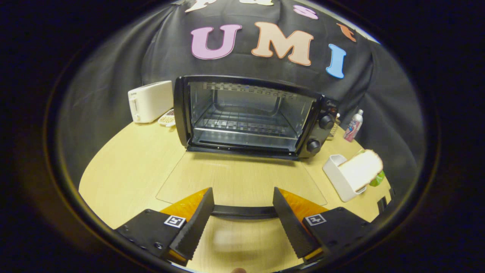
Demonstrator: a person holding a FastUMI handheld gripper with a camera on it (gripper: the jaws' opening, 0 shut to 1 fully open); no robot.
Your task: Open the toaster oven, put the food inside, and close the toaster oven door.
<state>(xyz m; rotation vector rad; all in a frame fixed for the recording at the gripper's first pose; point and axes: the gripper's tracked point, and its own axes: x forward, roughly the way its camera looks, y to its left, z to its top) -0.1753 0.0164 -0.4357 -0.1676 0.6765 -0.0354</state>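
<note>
small patterned thing [167, 118] peeking out between white toaster [150, 101] and toaster oven [250, 115], mostly hidden, gripper [242, 223] bases running off-view

We list a toaster oven [248, 115], door [242, 182] folded flat onto the worktop [125, 167], rack bare. Our gripper [242, 223] holds its jaws apart over the door handle [242, 211]. Bread [362, 168] rests in a white holder [339, 178] right of the door.

I can read no word or number here. My gripper [242, 223], fingers spread apart, carries a square black-and-white marker on each finger base. The toaster oven [250, 113] has small print above its knobs, and the bottle [353, 126] a label, both too small to read.
</note>
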